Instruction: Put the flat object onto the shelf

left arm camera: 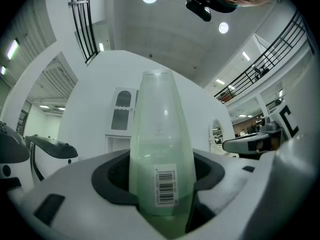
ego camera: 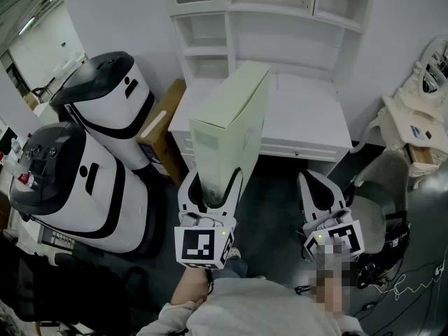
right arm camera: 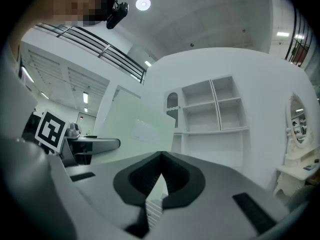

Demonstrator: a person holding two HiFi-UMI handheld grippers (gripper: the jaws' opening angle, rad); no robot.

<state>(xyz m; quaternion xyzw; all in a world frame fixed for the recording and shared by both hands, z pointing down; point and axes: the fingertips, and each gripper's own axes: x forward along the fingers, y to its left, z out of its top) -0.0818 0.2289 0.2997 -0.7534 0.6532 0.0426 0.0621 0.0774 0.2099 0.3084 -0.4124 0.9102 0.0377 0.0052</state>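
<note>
The flat object is a pale green flat box (ego camera: 232, 117) standing on its narrow edge, held up in front of a white shelf unit (ego camera: 280, 16) with open compartments above a white desk top (ego camera: 308, 121). My left gripper (ego camera: 213, 187) is shut on the box's lower end. In the left gripper view the box (left arm camera: 160, 134) rises between the jaws of the left gripper (left arm camera: 160, 186), a barcode label facing me. My right gripper (ego camera: 317, 187) hangs to the right with nothing in it; its jaws meet at the tip. In the right gripper view the right gripper (right arm camera: 160, 159) faces the shelf unit (right arm camera: 212, 109), with the box (right arm camera: 130, 129) at left.
Two large white-and-black machines (ego camera: 105, 96) (ego camera: 63, 180) stand at the left, with a brown cardboard box (ego camera: 161, 128) between them and the desk. A white ornate mirror stand (ego camera: 423, 82) and a chair (ego camera: 385, 187) are at the right.
</note>
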